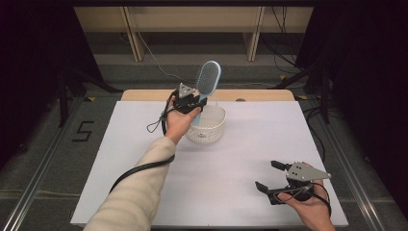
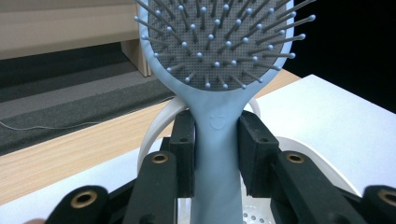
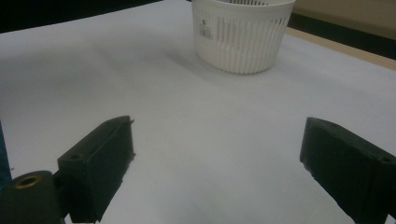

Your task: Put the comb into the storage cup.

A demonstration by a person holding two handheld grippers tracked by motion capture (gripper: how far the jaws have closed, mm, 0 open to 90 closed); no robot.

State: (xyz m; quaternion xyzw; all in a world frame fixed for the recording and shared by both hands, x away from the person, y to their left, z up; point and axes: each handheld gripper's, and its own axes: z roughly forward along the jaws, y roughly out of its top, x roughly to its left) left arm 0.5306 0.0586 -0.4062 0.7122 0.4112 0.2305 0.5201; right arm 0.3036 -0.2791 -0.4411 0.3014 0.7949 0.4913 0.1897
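White-covered worktop (image 1: 144, 144): above the white slotted plastic basket (image 1: 207, 126), left gripper (image 2: 217, 154) jaws clamp an upright pale-blue oval paddle hairbrush (image 2: 217, 56) with ball-tipped grey bristles; right gripper (image 3: 215, 154) jaws gape apart.

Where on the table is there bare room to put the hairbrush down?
The white table cover lies bare left of the basket, and across the middle between the basket and the right tool. It is crowded only at the basket, where the left tool holds the hairbrush.

Left tool (image 1: 196, 103) raised, jaws clamped, right tool (image 1: 267, 175) low, jaws wide

Lab: black curtains (image 1: 29, 72), floor rails (image 1: 43, 163), cables (image 1: 284, 53).
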